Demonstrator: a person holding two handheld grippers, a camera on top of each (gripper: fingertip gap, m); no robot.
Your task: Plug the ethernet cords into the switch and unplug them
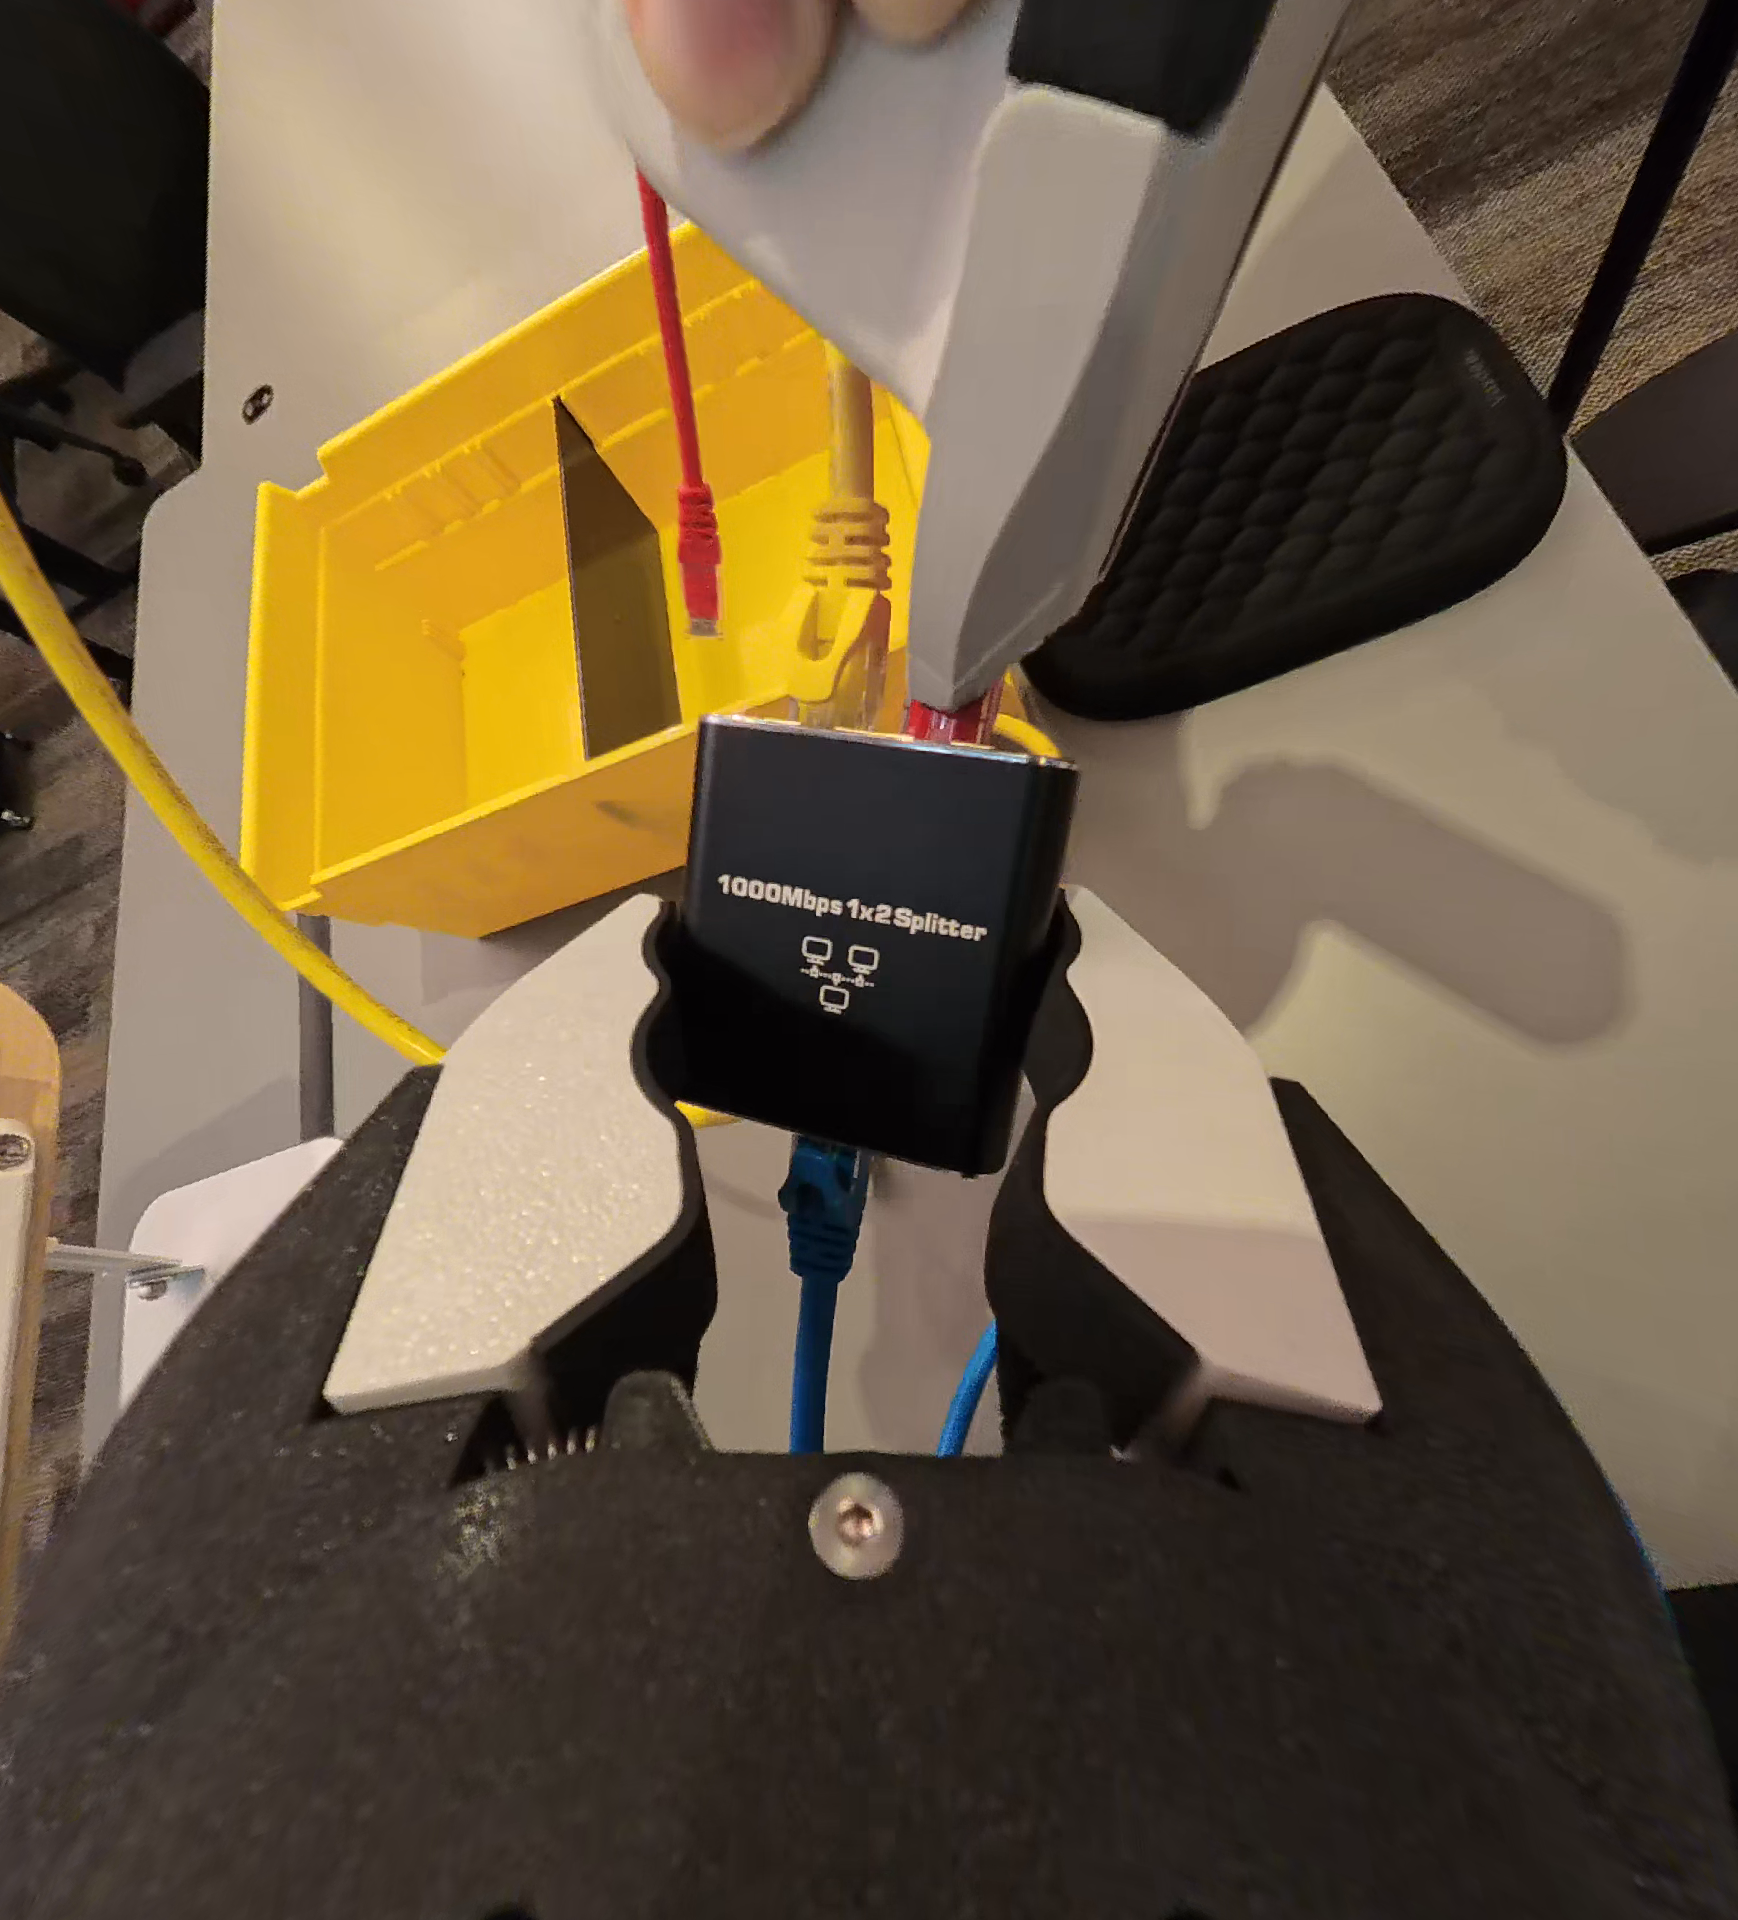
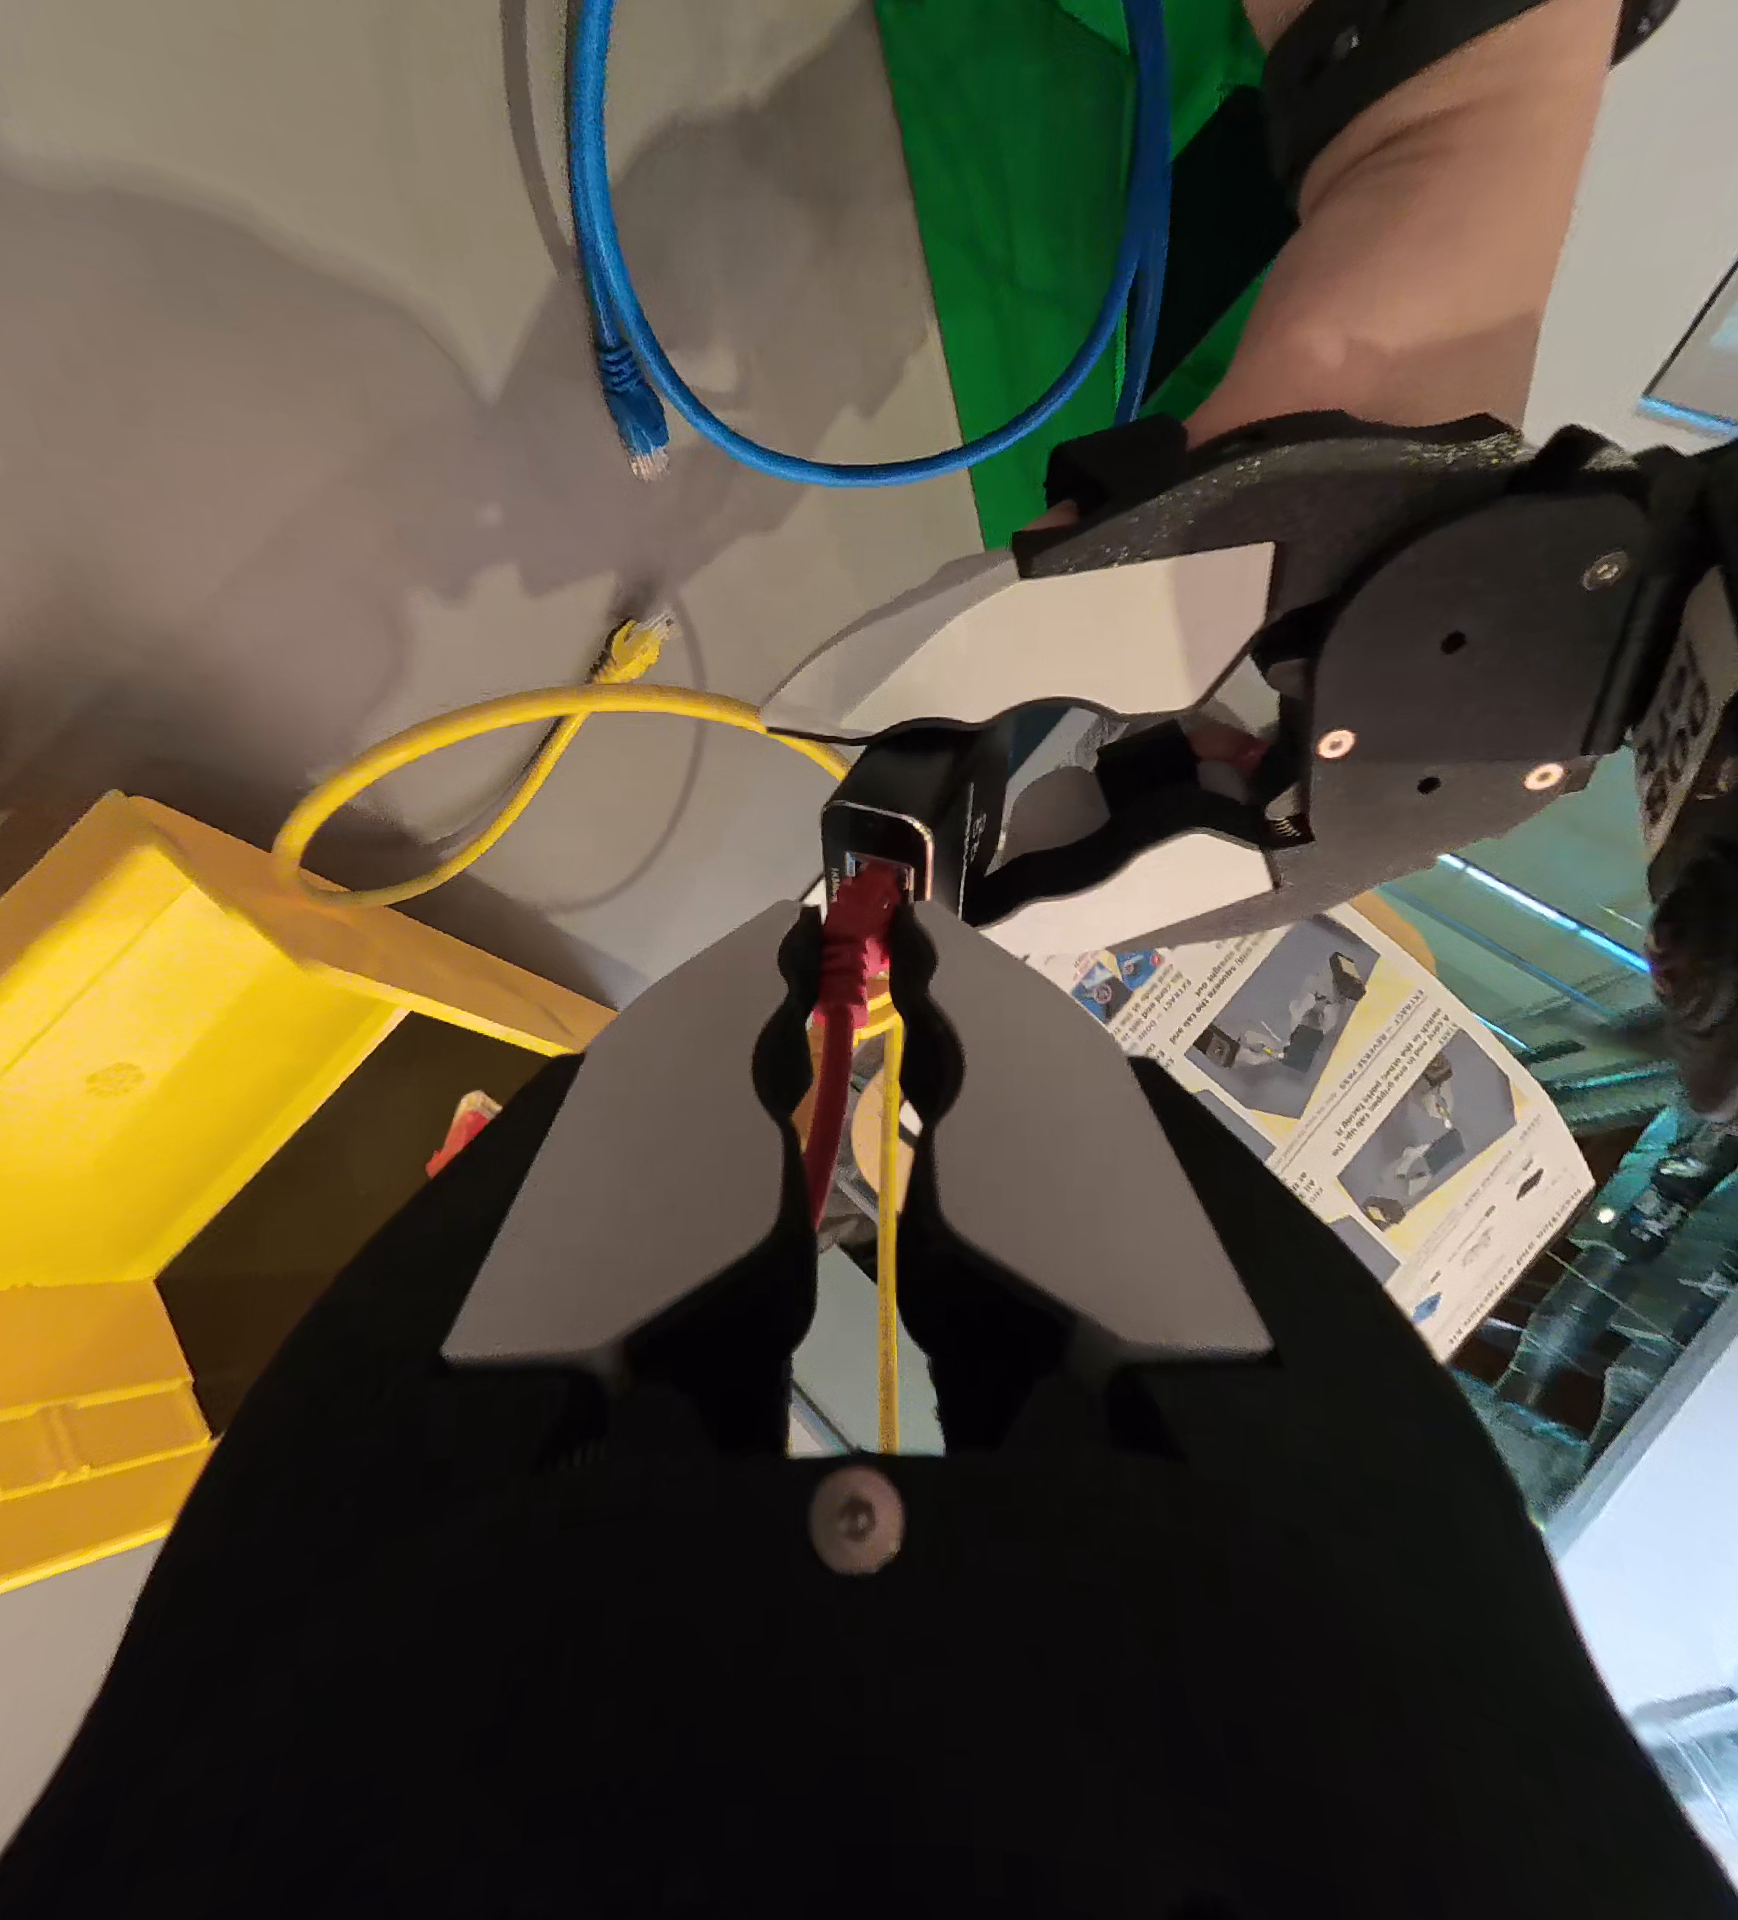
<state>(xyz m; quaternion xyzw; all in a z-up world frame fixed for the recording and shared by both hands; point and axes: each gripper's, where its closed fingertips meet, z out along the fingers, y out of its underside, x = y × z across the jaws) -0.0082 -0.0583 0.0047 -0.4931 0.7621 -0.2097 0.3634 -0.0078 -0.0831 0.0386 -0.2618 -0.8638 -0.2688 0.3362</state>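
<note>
Yellow plastic bin (image 1: 491,665) with dark divider (image 1: 616,582) stands on white table (image 1: 1467,1039). Black quilted pad (image 1: 1301,499) lies beside it. Printed leaflet (image 2: 1343,1101) lies nearby.

Both views are evenly and fairly brightly lit from overhead. In the left wrist view, soft grey shadows of the grippers fall on the white table (image 1: 1467,1039) toward 3 o'clock, and a hand (image 1: 730,62) at 12 o'clock is out of focus. Wide-angle distortion bends the edges. In the right wrist view, the table (image 2: 169,416) is smeared toward 10 o'clock, with glare at 4 o'clock.
</note>
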